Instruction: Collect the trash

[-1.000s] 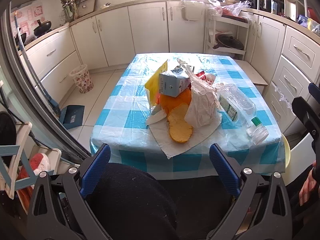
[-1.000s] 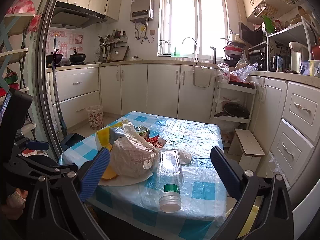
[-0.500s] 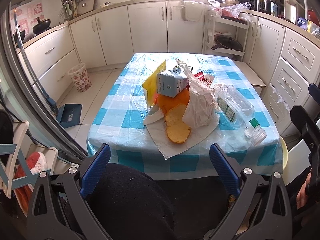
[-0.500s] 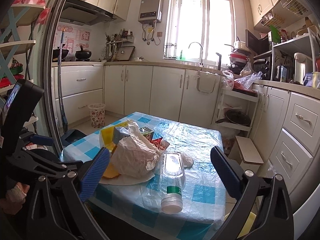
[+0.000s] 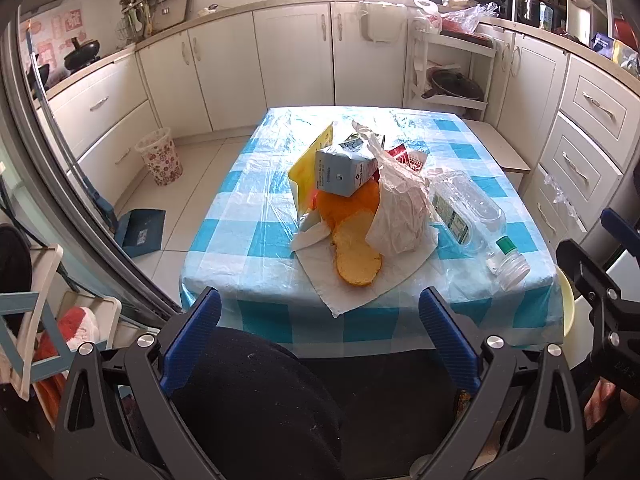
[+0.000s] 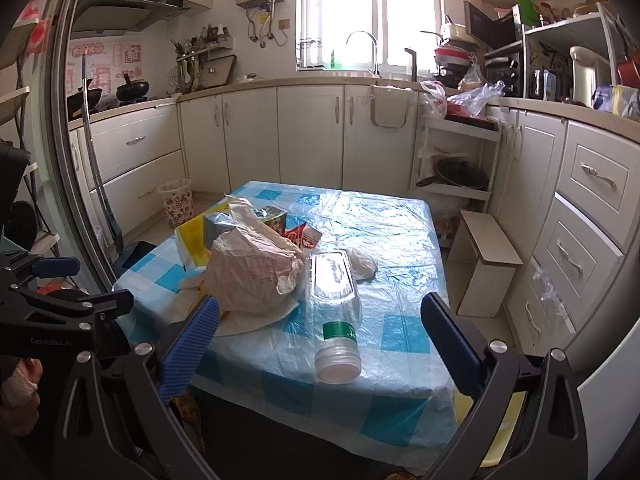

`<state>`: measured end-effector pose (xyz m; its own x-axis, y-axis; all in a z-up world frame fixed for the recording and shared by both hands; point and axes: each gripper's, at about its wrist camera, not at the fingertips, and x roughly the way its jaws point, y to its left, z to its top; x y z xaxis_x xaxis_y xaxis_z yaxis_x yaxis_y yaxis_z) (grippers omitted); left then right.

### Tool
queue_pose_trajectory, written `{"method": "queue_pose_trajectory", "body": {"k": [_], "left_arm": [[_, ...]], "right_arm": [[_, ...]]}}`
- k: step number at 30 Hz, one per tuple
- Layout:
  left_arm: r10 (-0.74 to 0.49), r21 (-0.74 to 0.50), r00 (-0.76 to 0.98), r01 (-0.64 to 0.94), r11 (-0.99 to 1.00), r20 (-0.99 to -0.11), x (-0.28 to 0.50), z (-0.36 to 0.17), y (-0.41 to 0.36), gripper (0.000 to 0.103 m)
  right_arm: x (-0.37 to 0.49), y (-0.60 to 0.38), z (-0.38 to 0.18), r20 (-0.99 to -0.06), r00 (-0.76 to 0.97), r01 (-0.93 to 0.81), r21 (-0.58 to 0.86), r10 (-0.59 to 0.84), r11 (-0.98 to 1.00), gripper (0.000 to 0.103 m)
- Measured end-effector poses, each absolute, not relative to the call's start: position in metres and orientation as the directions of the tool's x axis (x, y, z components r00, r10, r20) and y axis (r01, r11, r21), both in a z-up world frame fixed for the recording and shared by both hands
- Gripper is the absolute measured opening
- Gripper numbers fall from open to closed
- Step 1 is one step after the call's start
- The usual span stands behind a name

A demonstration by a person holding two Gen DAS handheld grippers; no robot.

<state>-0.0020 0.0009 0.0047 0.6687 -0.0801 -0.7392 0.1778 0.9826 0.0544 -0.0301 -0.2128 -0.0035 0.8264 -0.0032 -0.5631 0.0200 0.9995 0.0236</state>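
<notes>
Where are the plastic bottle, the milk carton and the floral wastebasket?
plastic bottle (image 6: 334, 288), right wrist view, clear body.
milk carton (image 5: 340, 170), left wrist view, blue side panel.
floral wastebasket (image 5: 160, 158), left wrist view, patterned wall.

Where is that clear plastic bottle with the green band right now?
The plastic bottle lies on its side on the checked table, cap toward the near edge, just right of the crumpled white bag; in the left view it is at the right.

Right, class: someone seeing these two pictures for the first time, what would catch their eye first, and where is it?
First, the heap of trash mid-table on the blue-checked tablecloth: a milk carton perched on top, a crumpled white bag beside it. Next, the clear plastic bottle lying on its side near the table's right edge. Both the left gripper and the right gripper hang open, short of the table.
</notes>
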Motion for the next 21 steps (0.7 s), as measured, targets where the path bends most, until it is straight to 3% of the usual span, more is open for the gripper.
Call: {"method": "queue_pose_trajectory", "body": {"k": [21], "left_arm": [[-0.09,0.058,0.656,0.2,0.978,-0.75,-0.01,0.005,-0.007,0.095]], "right_arm": [[-0.036,-0.23,-0.004,-0.577,0.816,0.079,0.043,-0.04,0.996,0.097]]}}
